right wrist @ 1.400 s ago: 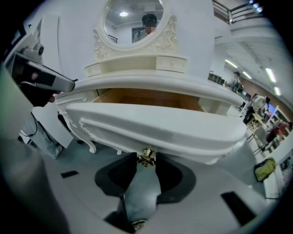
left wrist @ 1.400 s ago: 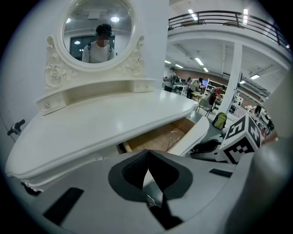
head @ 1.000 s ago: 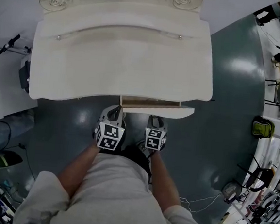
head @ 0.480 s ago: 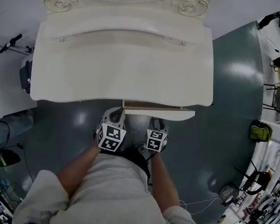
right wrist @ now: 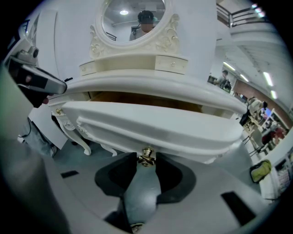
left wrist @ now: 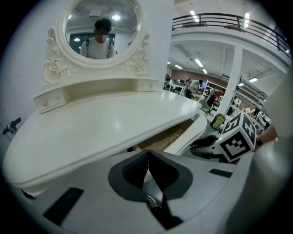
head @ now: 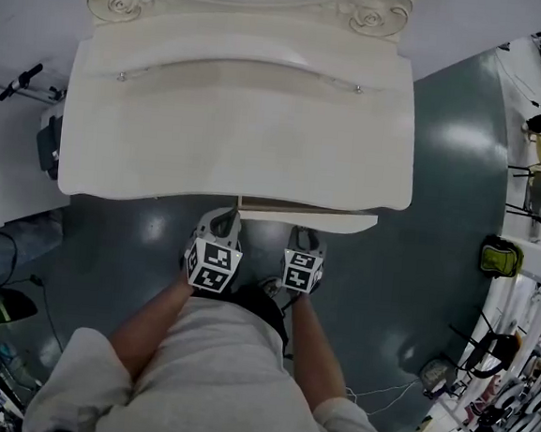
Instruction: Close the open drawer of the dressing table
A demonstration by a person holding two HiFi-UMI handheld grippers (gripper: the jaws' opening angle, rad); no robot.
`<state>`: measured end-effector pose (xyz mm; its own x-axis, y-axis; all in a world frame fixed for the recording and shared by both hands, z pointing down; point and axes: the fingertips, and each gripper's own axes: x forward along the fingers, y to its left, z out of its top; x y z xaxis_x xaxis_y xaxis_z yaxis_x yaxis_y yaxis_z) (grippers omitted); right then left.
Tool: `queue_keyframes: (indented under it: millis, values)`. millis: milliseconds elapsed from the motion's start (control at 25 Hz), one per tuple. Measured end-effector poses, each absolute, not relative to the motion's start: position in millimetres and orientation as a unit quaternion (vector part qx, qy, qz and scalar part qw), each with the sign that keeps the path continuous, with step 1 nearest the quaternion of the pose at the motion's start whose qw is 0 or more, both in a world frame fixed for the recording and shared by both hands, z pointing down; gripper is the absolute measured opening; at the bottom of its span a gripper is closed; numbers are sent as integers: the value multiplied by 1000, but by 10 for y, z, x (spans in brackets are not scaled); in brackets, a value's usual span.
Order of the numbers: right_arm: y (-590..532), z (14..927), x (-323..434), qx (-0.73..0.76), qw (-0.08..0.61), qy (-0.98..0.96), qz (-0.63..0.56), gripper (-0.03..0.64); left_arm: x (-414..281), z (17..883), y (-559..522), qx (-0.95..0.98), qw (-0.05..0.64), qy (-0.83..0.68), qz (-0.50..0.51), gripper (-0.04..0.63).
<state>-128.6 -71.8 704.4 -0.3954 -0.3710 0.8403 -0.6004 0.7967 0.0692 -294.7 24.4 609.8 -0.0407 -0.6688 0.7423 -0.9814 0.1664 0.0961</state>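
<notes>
The white dressing table [head: 240, 132] fills the upper head view, its oval mirror [right wrist: 132, 18] at the back. Its drawer [head: 336, 223] sticks out only a little under the front edge, showing a thin strip of wooden inside. In the right gripper view the drawer front [right wrist: 151, 130] spans the middle, and my right gripper [right wrist: 146, 160] is shut on its small gold knob [right wrist: 146, 156]. My left gripper [left wrist: 147, 154] is shut with nothing in it, held beside the right gripper [head: 304, 234] just left of the drawer [left wrist: 185, 137], at the table's edge [head: 221, 221].
The floor is dark grey-green. A carved white table leg [right wrist: 75, 137] stands below left of the drawer. A green bag [head: 495, 258] and cluttered racks lie at the right; cables [head: 377, 394] trail near my feet. Another person's leg [head: 14, 244] shows at the left.
The drawer has slid further in under the table top, so less of its wooden inside shows. Both grippers have kept their places against it.
</notes>
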Motion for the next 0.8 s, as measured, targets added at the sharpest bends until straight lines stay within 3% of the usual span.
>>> queue_keyframes:
  millis: [800]
  values:
    - [-895, 7049, -1486, 291, 463, -830, 111, 140, -3085, 6196, 236, 593, 358, -684, 227, 8]
